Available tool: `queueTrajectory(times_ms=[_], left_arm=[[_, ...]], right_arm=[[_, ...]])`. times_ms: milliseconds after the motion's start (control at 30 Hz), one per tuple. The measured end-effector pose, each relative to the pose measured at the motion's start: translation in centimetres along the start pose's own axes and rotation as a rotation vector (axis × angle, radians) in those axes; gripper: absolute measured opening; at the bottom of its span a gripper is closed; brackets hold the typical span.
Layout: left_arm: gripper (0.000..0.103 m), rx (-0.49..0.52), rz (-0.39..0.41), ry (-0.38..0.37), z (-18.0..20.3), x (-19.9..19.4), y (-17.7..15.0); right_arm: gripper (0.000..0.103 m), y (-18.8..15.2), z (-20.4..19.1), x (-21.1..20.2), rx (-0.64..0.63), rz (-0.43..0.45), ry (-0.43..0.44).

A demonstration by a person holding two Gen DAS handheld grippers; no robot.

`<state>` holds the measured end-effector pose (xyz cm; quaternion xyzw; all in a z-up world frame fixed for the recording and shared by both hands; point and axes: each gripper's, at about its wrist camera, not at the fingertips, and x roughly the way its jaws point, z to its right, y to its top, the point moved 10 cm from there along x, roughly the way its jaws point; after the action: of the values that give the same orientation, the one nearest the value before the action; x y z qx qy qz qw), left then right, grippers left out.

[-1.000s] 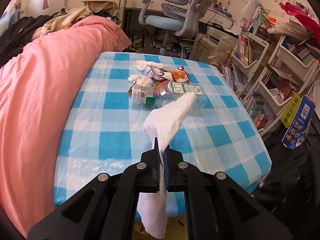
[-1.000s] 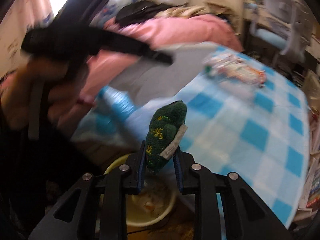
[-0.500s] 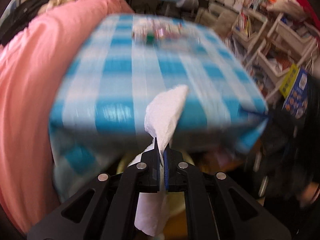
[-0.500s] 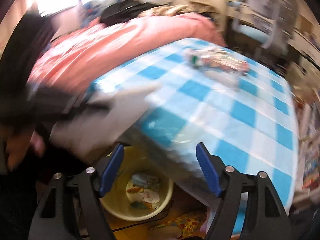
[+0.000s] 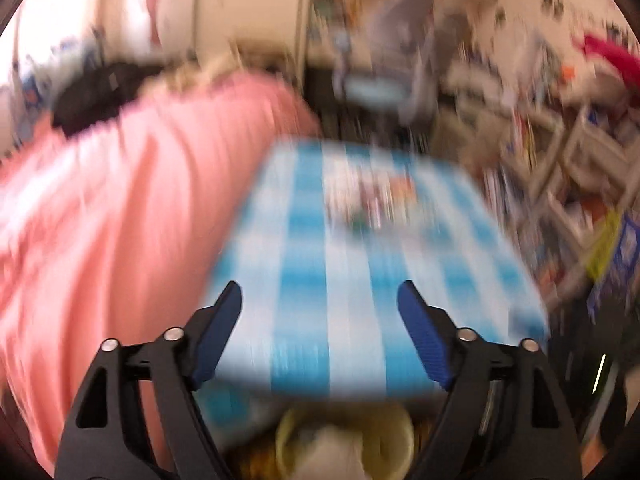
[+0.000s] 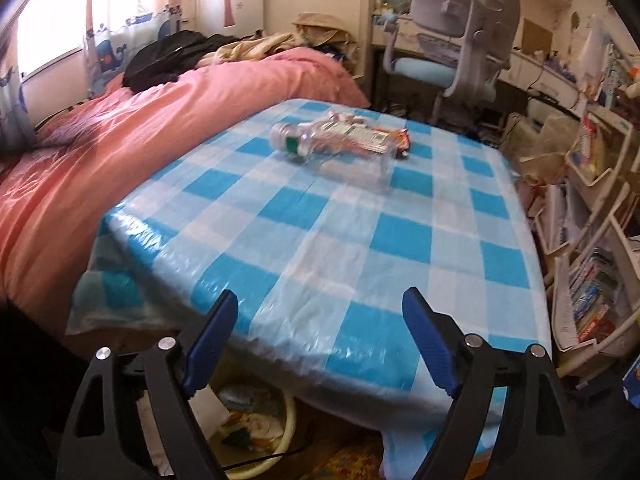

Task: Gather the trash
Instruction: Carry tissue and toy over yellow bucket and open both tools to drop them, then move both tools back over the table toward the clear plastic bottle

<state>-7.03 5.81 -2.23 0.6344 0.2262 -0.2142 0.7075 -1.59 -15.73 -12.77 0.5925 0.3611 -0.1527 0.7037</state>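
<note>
Right wrist view: my right gripper [image 6: 316, 320] & left gripper [image 5: 318, 312], jaws opening, empty; bottle [image 6: 332, 144] ahead mid-table, lying crosswise.

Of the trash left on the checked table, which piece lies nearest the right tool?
The clear plastic bottle, lying on its side with its green cap end toward the bed. The orange snack wrapper and crumpled white paper sit behind it, farther from the right tool.

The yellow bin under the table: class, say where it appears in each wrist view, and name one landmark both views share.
Left wrist view: yellow bin at bottom centre, below the table's near edge, blurred.
Right wrist view: it sits at bottom left, partly hidden behind the near finger.
Shared landmark: the blue checked tablecloth.
</note>
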Motion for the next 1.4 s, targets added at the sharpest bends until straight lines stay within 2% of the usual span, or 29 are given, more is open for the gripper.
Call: queueTrajectory(times_ms=[67,133,233,300,333,433,633,700,833,1400], left_arm=[[0.084,0.011,0.041,0.012,0.5,1.4,3.9],[0.086,0.075,0.047,0.024,1.1,3.2,5.7],[0.090,0.123,0.019,0.028,1.2,5.3,4.1],[0.090,0.127,-0.081,0.013,1.2,7.4,2.6],[0.090,0.125,-0.105,-0.017,1.4,7.9,2.4],[0.090,0.131,-0.107,-0.042,1.5,8.4,2.3],[0.090,-0.017,-0.156,-0.087,-0.3,10.5,1.9],[0.090,-0.027,-0.152,-0.108,-0.3,10.6,2.0],[0.090,0.046,-0.124,-0.078,-0.1,10.1,2.2],[0.091,0.081,-0.106,-0.106,0.5,8.4,2.7]], right_arm=[[0.083,0.5,-0.2,0.2,-0.006,0.010,-0.024],[0.084,0.9,-0.6,0.4,-0.021,0.017,-0.042],[0.085,1.3,-1.6,1.0,-0.061,0.011,-0.065],[0.086,1.6,-2.3,1.6,-0.086,-0.004,-0.078],[0.086,1.7,-2.6,1.8,-0.092,-0.008,-0.081],[0.086,1.8,-3.5,2.6,-0.109,-0.032,-0.086],[0.086,1.6,-4.8,3.1,-0.150,-0.082,-0.101],[0.086,1.7,-4.6,3.1,-0.138,-0.092,-0.104],[0.087,1.8,-4.6,3.6,-0.119,-0.110,-0.112],[0.089,1.2,-6.1,4.1,-0.133,-0.130,-0.115]])
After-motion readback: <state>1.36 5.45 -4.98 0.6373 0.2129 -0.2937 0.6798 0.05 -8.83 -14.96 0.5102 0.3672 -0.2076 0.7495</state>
